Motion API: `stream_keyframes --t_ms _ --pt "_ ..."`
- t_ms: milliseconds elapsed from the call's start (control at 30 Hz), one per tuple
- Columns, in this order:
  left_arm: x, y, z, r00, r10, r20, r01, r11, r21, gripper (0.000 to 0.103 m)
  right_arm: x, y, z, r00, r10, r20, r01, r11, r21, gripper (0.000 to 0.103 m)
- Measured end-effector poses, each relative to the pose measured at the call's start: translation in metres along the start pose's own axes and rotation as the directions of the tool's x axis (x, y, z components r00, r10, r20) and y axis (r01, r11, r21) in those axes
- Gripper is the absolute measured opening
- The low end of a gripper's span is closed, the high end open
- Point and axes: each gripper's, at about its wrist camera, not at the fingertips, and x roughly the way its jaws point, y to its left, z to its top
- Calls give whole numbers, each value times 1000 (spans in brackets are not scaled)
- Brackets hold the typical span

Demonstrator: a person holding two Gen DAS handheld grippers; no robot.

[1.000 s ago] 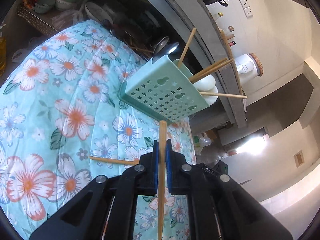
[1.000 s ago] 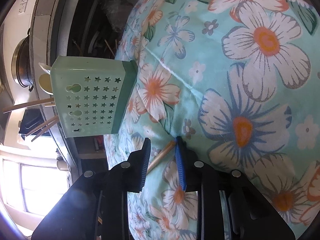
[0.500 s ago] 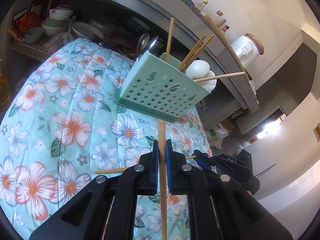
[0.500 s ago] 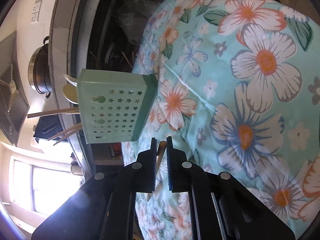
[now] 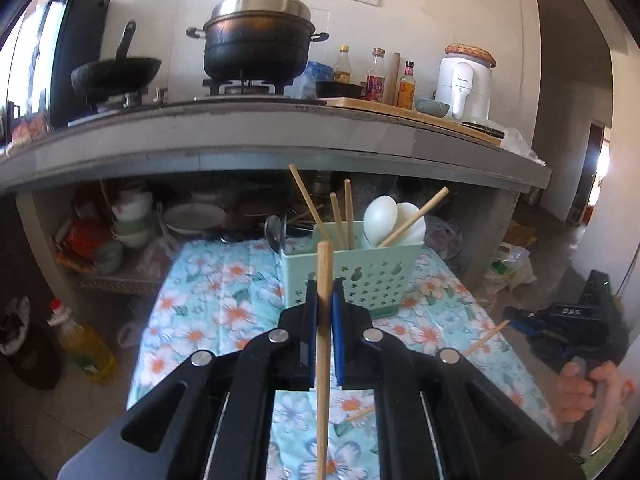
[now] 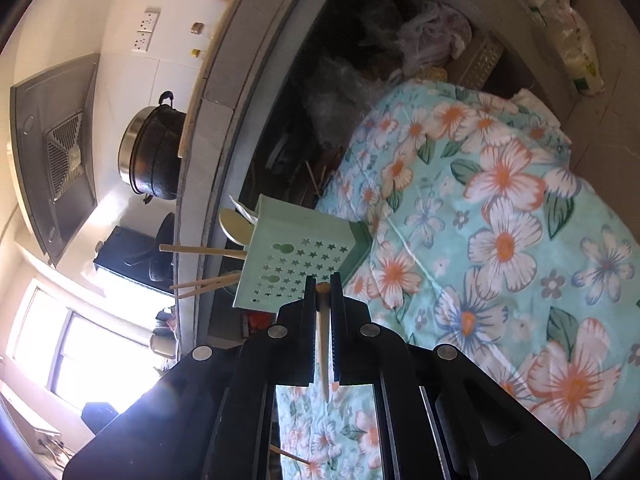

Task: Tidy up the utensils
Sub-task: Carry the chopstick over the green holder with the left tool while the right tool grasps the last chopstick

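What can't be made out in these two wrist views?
- Left wrist view: the lower end of the wooden chopstick in the left tool runs off the bottom edge.
- Right wrist view: most of the wooden chopstick in the right tool is hidden between its black arms.
- Both views: the inside of the mint-green perforated plastic utensil holder is hidden by its walls.
- Left wrist view: the condiment bottle labels are too small.

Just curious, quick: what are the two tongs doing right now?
Left tongs: closed on a chopstick.
Right tongs: have just closed on another chopstick.
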Motion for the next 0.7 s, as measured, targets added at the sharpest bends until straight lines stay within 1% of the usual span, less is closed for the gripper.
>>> stream_keyframes --t_ms 100,200,333,467,700 --pt "5 -2 2 996 89 18 -91 993 70 6 -9 5 2 1000 -1 17 1 999 -37 5" --pt "12 0 3 990 139 16 -140 986 96 6 -15 8 0 1000 6 14 -5 998 -60 5" --pt "21 8 0 984 176 2 -175 979 103 6 -19 12 -3 1000 14 1 -14 997 -79 5" --pt "24 13 -1 981 194 -6 -193 976 103 6 -23 16 -5 1000 20 -11 -21 995 -97 5" --pt "28 19 -2 975 220 -8 -218 970 104 6 -20 13 -10 999 29 -45 -33 996 -86 5"
